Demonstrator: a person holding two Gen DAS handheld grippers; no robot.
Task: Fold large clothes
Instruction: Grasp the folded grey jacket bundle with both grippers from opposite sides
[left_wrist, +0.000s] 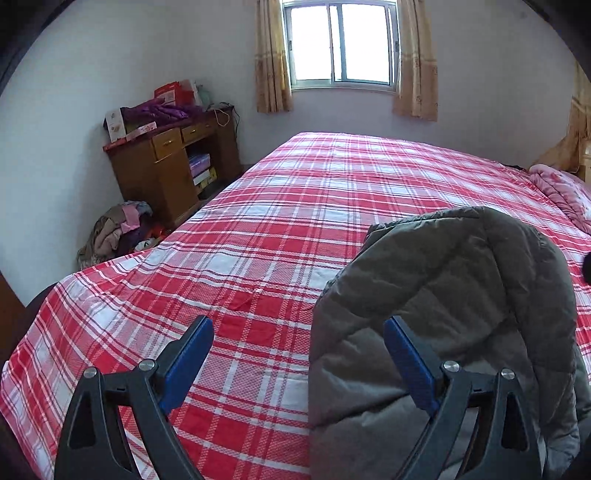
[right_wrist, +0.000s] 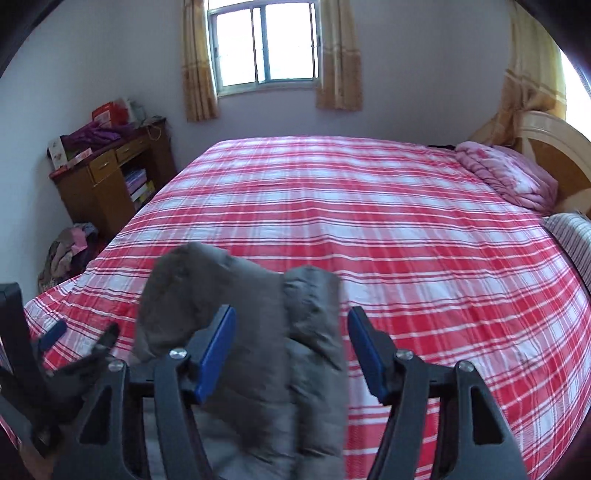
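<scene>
On plaid bed (left_wrist: 258, 229): one grey padded jacket (left_wrist: 443, 314); left gripper (left_wrist: 299, 365), right gripper (right_wrist: 291, 350) both spread apart, empty.

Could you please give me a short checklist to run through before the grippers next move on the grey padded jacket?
1. Left gripper open: ok.
2. Right gripper open, jacket fabric between its fingers, not clamped: ok.
3. Grey padded jacket lying flat: not ok, it bulges up in folds.
4. Plaid bed sheet free beyond the jacket for spreading: ok.
5. Pink quilt apart from the jacket: ok.
6. Jacket's near hem located: cannot tell, out of view.
</scene>
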